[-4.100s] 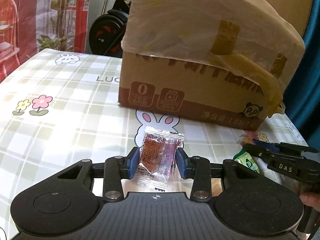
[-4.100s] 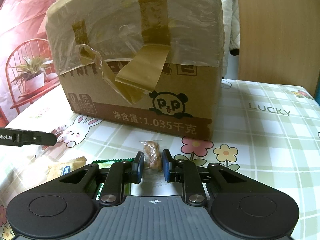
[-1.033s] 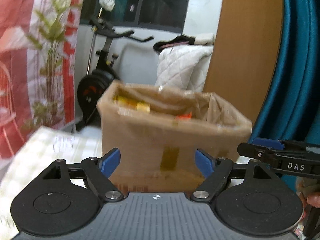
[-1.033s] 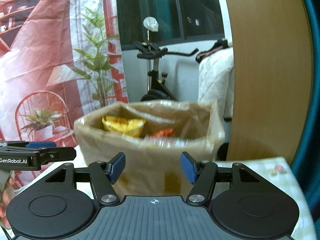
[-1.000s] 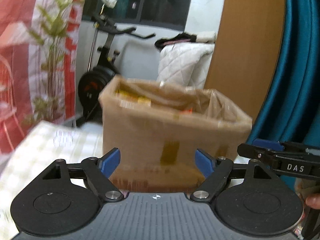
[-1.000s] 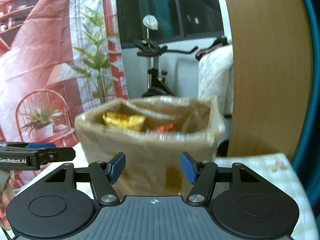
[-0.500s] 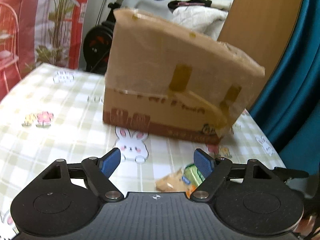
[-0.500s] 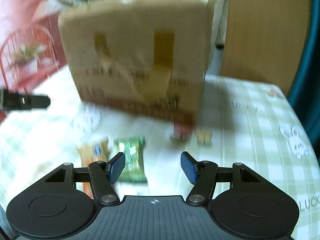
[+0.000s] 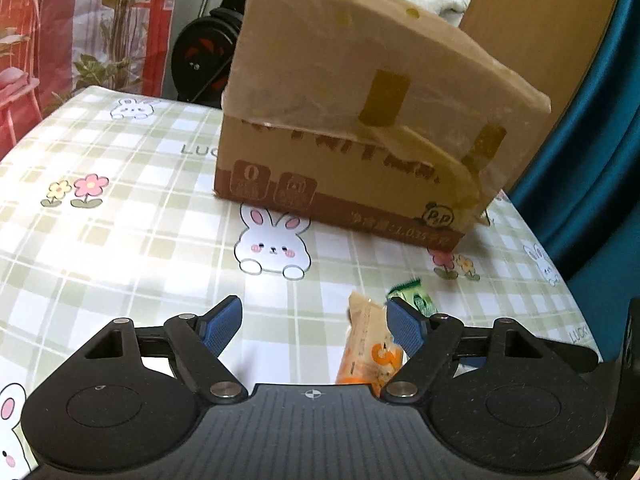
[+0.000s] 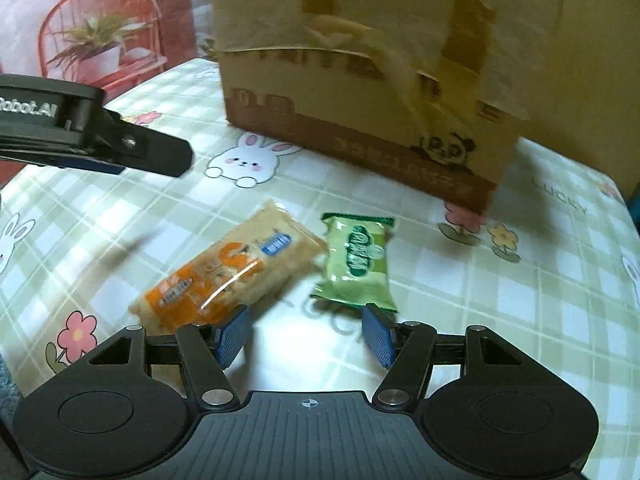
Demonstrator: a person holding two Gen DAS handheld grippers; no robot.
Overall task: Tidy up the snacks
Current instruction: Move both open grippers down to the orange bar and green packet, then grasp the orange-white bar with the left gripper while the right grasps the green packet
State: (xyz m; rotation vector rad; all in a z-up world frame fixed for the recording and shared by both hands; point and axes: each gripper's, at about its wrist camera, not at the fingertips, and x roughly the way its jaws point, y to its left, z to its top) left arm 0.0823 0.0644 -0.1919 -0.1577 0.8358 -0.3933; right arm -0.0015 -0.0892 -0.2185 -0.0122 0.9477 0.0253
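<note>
An orange-and-beige cracker packet (image 10: 228, 272) and a green snack packet (image 10: 358, 264) lie side by side on the checked tablecloth (image 10: 500, 300), in front of a tall cardboard box (image 10: 384, 68). My right gripper (image 10: 306, 334) is open and empty just above the cloth, close in front of both packets. My left gripper (image 9: 314, 322) is open and empty; the orange packet (image 9: 366, 344) lies by its right finger, the green packet (image 9: 416, 298) just beyond. The left gripper's finger (image 10: 132, 152) shows at the left of the right wrist view.
The box (image 9: 360, 120) is wrapped in plastic film and tape and stands at the table's far side. A teal curtain (image 9: 592, 140) hangs at the right, a wooden panel (image 9: 528, 16) behind. An exercise bike (image 9: 208, 48) and a red chair stand beyond the table.
Both grippers have come down from the level of the box's open top to the table. The two packets on the cloth are now close in front of them.
</note>
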